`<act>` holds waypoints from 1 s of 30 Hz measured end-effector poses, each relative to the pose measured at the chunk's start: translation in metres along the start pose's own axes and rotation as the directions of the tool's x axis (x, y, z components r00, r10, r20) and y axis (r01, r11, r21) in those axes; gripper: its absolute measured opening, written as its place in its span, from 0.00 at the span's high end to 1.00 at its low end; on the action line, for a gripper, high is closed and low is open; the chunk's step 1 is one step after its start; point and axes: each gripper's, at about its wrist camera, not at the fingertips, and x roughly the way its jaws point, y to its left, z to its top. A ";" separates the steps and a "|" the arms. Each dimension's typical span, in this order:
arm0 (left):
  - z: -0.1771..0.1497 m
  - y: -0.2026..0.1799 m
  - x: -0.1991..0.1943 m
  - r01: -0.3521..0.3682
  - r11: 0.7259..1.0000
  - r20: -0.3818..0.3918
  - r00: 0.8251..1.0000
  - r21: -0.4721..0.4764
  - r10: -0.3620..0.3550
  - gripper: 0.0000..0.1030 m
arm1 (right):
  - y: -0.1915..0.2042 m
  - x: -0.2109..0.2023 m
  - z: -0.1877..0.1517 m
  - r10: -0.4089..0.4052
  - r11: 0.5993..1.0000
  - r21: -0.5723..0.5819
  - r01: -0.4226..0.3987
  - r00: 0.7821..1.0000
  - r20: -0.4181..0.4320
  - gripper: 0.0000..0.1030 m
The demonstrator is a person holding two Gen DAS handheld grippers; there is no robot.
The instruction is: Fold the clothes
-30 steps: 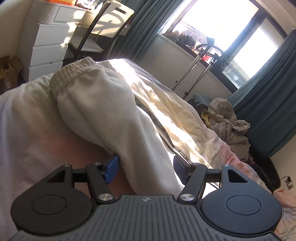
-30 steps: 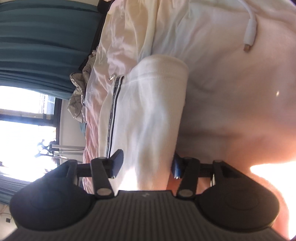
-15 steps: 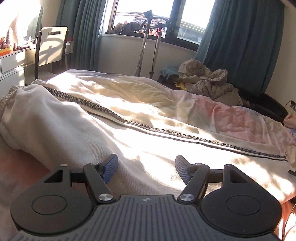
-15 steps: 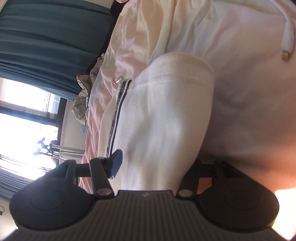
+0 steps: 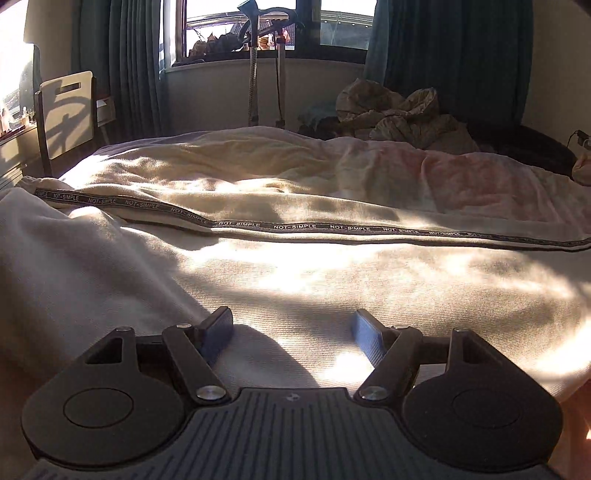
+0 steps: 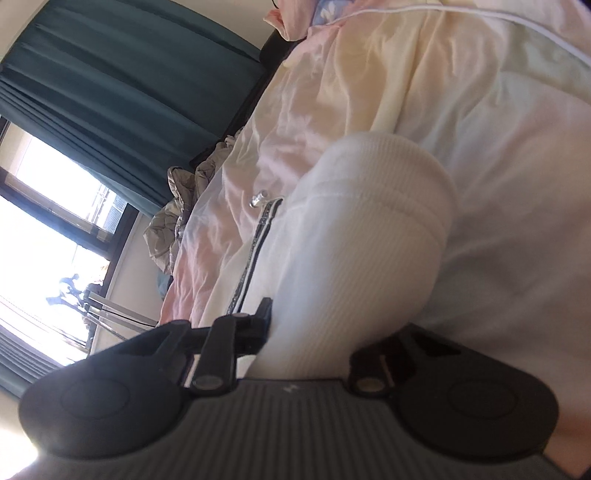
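Note:
White sweatpants (image 5: 295, 280) with a black lettered side stripe (image 5: 295, 226) lie stretched across the bed. My left gripper (image 5: 291, 334) hovers low over their middle, open, with only flat cloth below its blue pads. In the right wrist view the ribbed leg cuff (image 6: 388, 177) sticks out forward from my right gripper (image 6: 317, 325). The leg fills the gap between the fingers. The left fingertip (image 6: 265, 310) presses against the cloth, and the cloth hides the right finger.
A pink and cream bed cover (image 5: 480, 177) lies under the pants. A heap of crumpled clothes (image 5: 399, 107) sits past the far edge, below teal curtains. A chair (image 5: 66, 110) stands far left, two stand poles (image 5: 255, 74) by the window. A white cable (image 6: 517, 22) crosses the bedding.
The left view has swung from the bunched waistband to the flat middle of the pants, jaws still open. The right gripper's left finger has moved inward against the leg.

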 end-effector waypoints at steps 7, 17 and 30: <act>0.003 0.003 -0.002 0.020 1.000 -0.007 1.000 0.004 -0.020 0.27 | 0.086 -0.034 -0.012 0.060 0.952 -0.306 -0.010 0.986 0.153 0.84; 0.008 0.007 -0.010 0.044 0.999 -0.042 0.998 -0.002 -0.044 0.27 | 0.204 -0.097 -0.136 0.344 0.602 -0.789 -0.127 0.932 0.112 0.85; 0.019 0.033 -0.023 0.022 0.995 -0.025 0.999 -0.102 -0.025 0.26 | 0.178 -0.070 -0.314 0.158 0.193 -0.934 -0.301 0.949 -0.273 0.83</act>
